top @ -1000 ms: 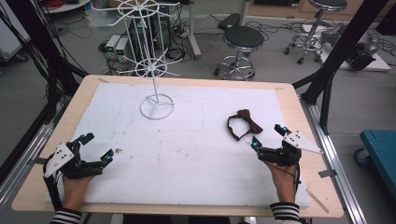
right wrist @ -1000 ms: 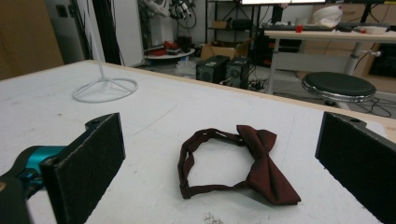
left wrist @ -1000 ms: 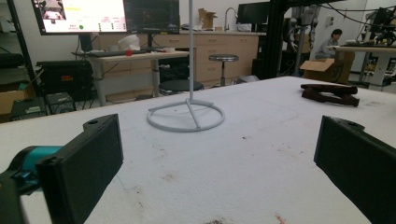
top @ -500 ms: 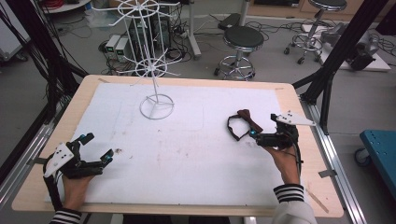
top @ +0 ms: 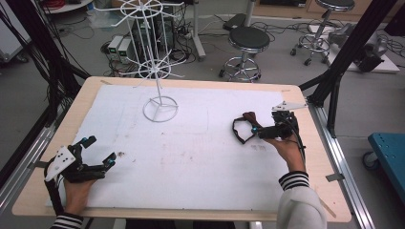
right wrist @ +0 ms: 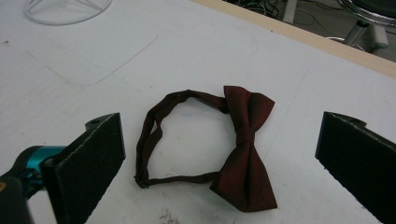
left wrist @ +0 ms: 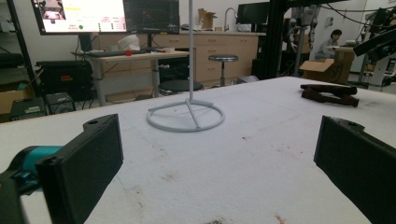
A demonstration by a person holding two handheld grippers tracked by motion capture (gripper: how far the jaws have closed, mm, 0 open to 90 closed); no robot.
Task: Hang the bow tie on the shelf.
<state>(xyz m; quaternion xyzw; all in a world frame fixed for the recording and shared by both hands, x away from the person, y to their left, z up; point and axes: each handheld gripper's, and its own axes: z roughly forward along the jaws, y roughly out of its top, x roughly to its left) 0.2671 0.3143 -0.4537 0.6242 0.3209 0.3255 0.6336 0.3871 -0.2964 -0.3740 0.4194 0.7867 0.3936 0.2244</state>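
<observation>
A dark red bow tie (top: 249, 118) with a looped strap lies flat on the white mat (top: 191, 157) at the right. My right gripper (top: 258, 132) is open just to its right, with its jaws pointing left at it. In the right gripper view the bow tie (right wrist: 245, 140) lies on the mat between and just beyond the wide-apart jaws of this gripper (right wrist: 224, 149), untouched. My left gripper (top: 100, 150) rests open at the near left corner, holding nothing. From the left gripper (left wrist: 215, 154) the bow tie (left wrist: 329, 93) shows far off to the right.
A white wire display stand (top: 160, 109) rises from a ring base at the back centre-left of the mat; the stand (left wrist: 186, 115) is ahead of the left jaws. The wooden table edge (top: 191, 82) frames the mat. Stools and cables lie on the floor beyond.
My right gripper has moved away from the near edge and turned left, up to the bow tie. The left gripper and the bow tie have stayed put.
</observation>
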